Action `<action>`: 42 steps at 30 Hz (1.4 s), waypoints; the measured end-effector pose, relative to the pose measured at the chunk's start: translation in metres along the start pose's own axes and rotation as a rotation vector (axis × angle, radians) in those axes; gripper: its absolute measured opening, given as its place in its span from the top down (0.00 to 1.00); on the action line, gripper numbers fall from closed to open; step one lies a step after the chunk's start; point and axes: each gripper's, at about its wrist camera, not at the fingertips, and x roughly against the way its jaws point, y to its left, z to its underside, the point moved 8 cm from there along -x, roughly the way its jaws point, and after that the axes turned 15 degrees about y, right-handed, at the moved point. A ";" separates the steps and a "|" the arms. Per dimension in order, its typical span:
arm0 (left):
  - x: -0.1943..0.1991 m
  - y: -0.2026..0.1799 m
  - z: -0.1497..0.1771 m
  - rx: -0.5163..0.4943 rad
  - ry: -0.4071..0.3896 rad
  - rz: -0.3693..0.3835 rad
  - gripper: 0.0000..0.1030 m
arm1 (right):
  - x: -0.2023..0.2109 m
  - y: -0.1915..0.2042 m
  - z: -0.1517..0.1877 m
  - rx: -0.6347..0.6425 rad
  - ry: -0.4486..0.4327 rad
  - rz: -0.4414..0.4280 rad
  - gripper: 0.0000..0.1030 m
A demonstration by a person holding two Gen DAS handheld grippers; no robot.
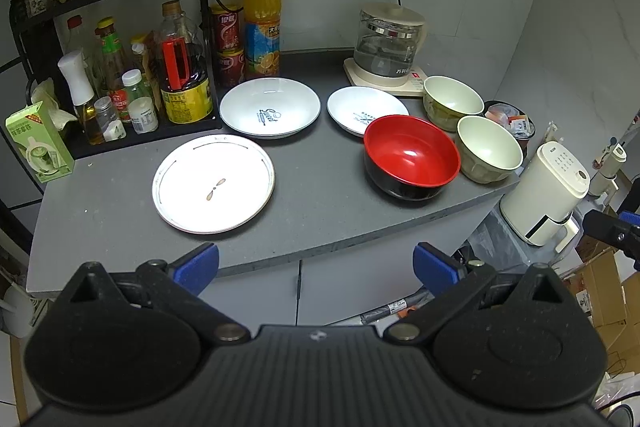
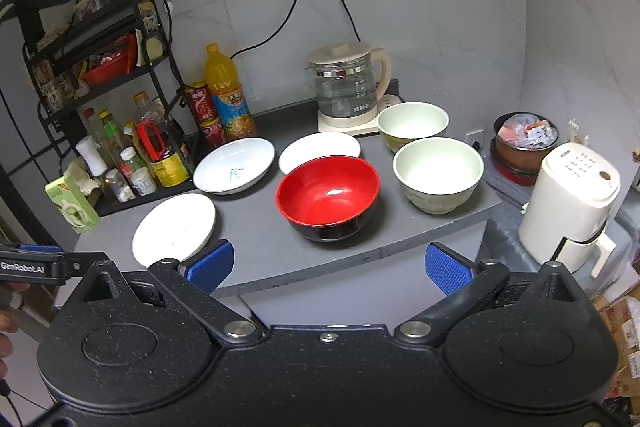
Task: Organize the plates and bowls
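Observation:
On the grey counter [image 1: 320,211] lie a flat white plate [image 1: 213,183] at front left, a deep white plate with blue lettering [image 1: 270,107] behind it, and a smaller white plate [image 1: 360,109] partly hidden by a red-and-black bowl [image 1: 411,155]. Two cream bowls [image 1: 490,149] [image 1: 453,101] stand at the right. The right wrist view shows the same red bowl [image 2: 328,201], cream bowls [image 2: 438,173] [image 2: 413,124] and plates [image 2: 174,229] [image 2: 234,165] [image 2: 316,149]. My left gripper [image 1: 316,267] and right gripper [image 2: 329,267] are open, held off the counter's front edge, holding nothing.
A black rack with sauce bottles [image 1: 168,75] stands at the left, with cans and an orange juice bottle [image 1: 262,23] beside it. A glass kettle [image 1: 386,45] sits at the back. A white appliance [image 2: 572,203] and a filled pot [image 2: 524,143] stand lower at the right.

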 end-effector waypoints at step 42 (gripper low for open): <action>-0.060 -0.002 -0.057 0.032 0.095 0.020 0.01 | -0.063 -0.018 -0.044 -0.044 0.108 0.058 0.00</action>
